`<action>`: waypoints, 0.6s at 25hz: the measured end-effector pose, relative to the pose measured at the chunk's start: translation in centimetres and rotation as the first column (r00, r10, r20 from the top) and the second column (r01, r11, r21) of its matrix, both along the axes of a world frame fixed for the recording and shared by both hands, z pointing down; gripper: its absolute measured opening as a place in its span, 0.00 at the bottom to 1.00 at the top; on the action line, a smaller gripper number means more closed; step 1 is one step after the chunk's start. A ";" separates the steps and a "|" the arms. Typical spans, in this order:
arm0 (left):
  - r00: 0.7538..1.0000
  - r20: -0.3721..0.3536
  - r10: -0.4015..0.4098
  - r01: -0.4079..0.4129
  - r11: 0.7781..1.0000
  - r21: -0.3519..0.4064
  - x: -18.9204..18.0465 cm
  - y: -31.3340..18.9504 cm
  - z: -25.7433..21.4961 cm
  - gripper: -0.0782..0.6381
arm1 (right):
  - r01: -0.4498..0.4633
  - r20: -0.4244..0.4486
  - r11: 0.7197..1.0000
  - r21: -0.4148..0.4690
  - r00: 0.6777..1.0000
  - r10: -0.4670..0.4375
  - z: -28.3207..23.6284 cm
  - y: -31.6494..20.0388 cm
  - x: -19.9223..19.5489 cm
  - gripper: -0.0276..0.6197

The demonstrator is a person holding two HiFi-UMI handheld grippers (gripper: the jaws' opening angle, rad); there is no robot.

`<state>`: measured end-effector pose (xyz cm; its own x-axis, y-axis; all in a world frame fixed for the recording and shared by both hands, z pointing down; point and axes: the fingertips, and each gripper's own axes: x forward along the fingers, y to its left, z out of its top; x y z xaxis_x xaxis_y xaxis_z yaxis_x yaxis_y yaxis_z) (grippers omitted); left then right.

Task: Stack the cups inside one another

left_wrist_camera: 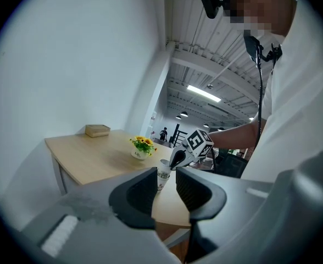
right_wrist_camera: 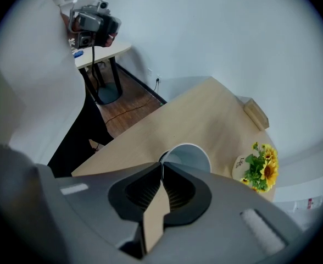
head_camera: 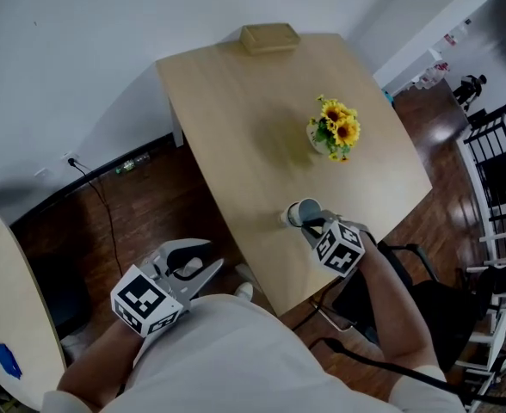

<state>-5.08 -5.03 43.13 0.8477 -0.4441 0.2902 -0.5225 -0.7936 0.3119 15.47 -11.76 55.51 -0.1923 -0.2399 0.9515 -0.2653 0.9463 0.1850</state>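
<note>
A white paper cup (head_camera: 303, 212) sits near the front edge of the wooden table (head_camera: 236, 119). My right gripper (head_camera: 313, 224) points steeply down from the front and is shut on the cup's near rim. In the right gripper view the cup (right_wrist_camera: 189, 157) shows its open mouth just beyond the right gripper (right_wrist_camera: 161, 166), whose jaws pinch the wall. My left gripper (head_camera: 210, 269) hangs off the table's left front, over the floor, open and holding nothing. Through the left gripper (left_wrist_camera: 166, 183) the cup (left_wrist_camera: 162, 176) shows far off, with the right gripper (left_wrist_camera: 175, 163) on it.
A small pot of sunflowers (head_camera: 332, 132) stands right of the table's middle, and a flat wooden box (head_camera: 270, 37) lies at the far edge. A black chair (head_camera: 382, 291) is at the table's front right. A cable (head_camera: 107, 205) runs over the floor on the left.
</note>
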 end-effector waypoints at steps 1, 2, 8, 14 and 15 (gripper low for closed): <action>1.000 -0.002 0.000 0.000 1.000 -0.002 -0.3 0.0 0.1 0.27 | -0.012 0.004 1.000 -0.002 1.000 0.012 0.3 -0.1 0.0 0.08; 1.000 -0.002 0.000 0.000 1.000 -0.004 -0.6 0.1 0.2 0.27 | -0.021 0.007 1.000 -0.004 1.000 0.021 0.6 -0.2 0.0 0.08; 1.000 0.000 0.022 -0.022 1.000 -0.017 -2.0 -0.3 0.4 0.27 | -0.066 0.018 0.998 -0.004 0.998 0.067 0.6 0.1 -0.6 0.15; 0.995 -0.017 0.095 -0.095 0.995 -0.026 -2.1 -0.5 0.8 0.27 | -0.154 0.047 0.986 0.067 0.987 0.151 -1.2 1.1 -0.8 0.15; 0.994 -0.020 0.110 -0.110 0.993 -0.030 -2.1 -0.5 1.0 0.27 | -0.178 0.060 0.980 0.092 0.983 0.173 -1.6 1.3 -0.9 0.15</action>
<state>-7.20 -5.52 44.13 0.8963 -0.3390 0.2860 -0.4264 -0.8358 0.3457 14.57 -10.41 53.93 -0.1872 -0.3646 0.9122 -0.4376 0.8623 0.2548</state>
